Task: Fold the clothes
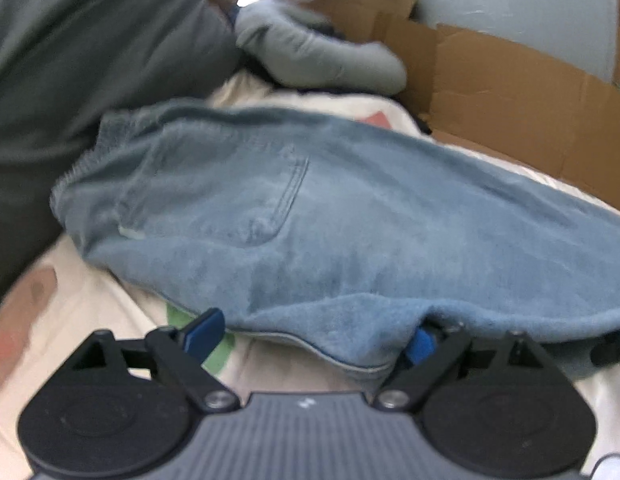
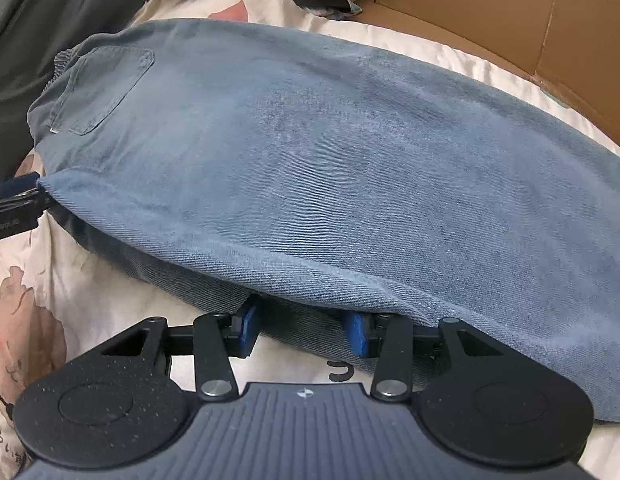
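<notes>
Left wrist view: the left gripper point(image 1: 314, 336) points obliquely down at the near edge of a pair of light-blue jeans point(image 1: 330, 216). Its jaws stand wide; the blue pad on the viewer's left point(image 1: 203, 334) lies bare over the sheet, while the other pad point(image 1: 420, 344) is tucked beneath the lifted denim hem. The pads do not press on the cloth, so the gripper is open.

Right wrist view: the right gripper point(image 2: 303, 330) tilts steeply down at the same near edge, farther along the jeans. Its jaws are partly spread, both blue pads point(image 2: 247, 330) slipped under the upper denim layer; whether they pinch the lower layer cannot be told.

The jeans lie folded on a cream printed bedsheet point(image 2: 89, 280), long axis running from the waistband at upper left to the leg end at lower right. A back pocket point(image 2: 105, 88) faces up near the waistband.

Behind them lie a dark grey cloth point(image 1: 69, 60), a pale grey garment point(image 1: 310, 56) and a cardboard box point(image 1: 510, 92). The left gripper's finger shows at this view's left margin, touching the jeans' corner.
</notes>
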Action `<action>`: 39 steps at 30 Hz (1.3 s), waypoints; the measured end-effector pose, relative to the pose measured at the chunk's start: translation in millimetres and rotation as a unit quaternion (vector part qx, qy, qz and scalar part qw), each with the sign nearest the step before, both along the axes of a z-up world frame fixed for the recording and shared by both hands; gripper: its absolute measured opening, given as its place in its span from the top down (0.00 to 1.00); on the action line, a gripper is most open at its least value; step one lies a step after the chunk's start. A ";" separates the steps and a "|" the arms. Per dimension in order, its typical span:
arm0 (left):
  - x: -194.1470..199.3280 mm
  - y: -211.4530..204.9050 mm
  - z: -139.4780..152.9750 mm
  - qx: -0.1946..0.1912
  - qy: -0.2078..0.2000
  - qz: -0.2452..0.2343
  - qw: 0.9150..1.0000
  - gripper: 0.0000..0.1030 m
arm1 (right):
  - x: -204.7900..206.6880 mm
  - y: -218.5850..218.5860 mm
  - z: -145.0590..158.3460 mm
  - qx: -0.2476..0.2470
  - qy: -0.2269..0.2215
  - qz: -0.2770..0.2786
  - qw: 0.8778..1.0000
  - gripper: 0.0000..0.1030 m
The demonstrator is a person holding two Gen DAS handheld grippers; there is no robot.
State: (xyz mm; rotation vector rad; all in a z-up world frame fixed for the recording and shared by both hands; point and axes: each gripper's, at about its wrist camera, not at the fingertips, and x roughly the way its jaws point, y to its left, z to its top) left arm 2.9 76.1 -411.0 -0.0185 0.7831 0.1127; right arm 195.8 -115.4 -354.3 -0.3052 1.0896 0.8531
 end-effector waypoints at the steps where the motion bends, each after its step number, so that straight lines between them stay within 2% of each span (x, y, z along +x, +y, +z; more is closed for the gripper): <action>1: 4.3 -0.7 -4.4 -0.007 0.016 0.008 1.000 0.14 | -0.3 0.3 -0.1 0.000 -0.001 0.000 1.000 0.52; 4: 8.5 2.1 -13.4 -0.037 0.039 0.031 0.998 0.18 | 2.2 -0.5 1.4 0.001 0.006 -0.001 1.000 0.53; 6: 5.3 2.7 -14.7 -0.038 0.040 0.033 0.998 0.19 | 7.1 -8.2 5.2 0.010 0.021 -0.016 1.000 0.53; 10: -0.8 4.9 -15.2 -0.052 0.049 0.022 0.997 0.34 | 11.7 -34.6 14.5 0.037 0.045 -0.047 0.997 0.53; 12: -1.8 1.7 -16.5 -0.036 0.057 0.013 0.998 0.37 | 10.3 -51.9 18.5 0.050 0.050 -0.061 0.996 0.53; 16: -0.5 -5.3 -14.0 -0.030 0.066 -0.011 0.997 0.55 | 6.2 -89.7 24.7 0.077 0.052 -0.091 0.992 0.53; 20: 3.1 -8.3 -10.3 -0.032 0.084 -0.034 0.995 0.74 | 8.0 -124.0 25.9 0.095 0.028 -0.133 0.986 0.53; 21: 4.4 -8.3 -9.1 -0.032 0.089 -0.039 0.995 0.75 | 8.8 -134.0 24.8 0.100 0.026 -0.152 0.983 0.53; 25: 10.5 -4.1 -0.8 -0.038 0.114 -0.057 0.991 0.82 | 7.5 -176.0 14.4 0.124 0.023 -0.235 0.964 0.53; 28: 11.5 -6.7 9.3 -0.016 0.125 -0.076 0.989 0.83 | 7.1 -210.6 3.5 0.141 0.025 -0.299 0.944 0.53; 34: 22.5 -9.7 14.7 -0.004 0.157 -0.087 0.984 0.84 | 14.6 -264.6 -2.5 0.170 0.002 -0.387 0.906 0.53; 39: 36.0 -12.3 19.9 0.008 0.191 -0.107 0.976 0.84 | 38.3 -300.2 -8.4 0.191 -0.015 -0.460 0.867 0.53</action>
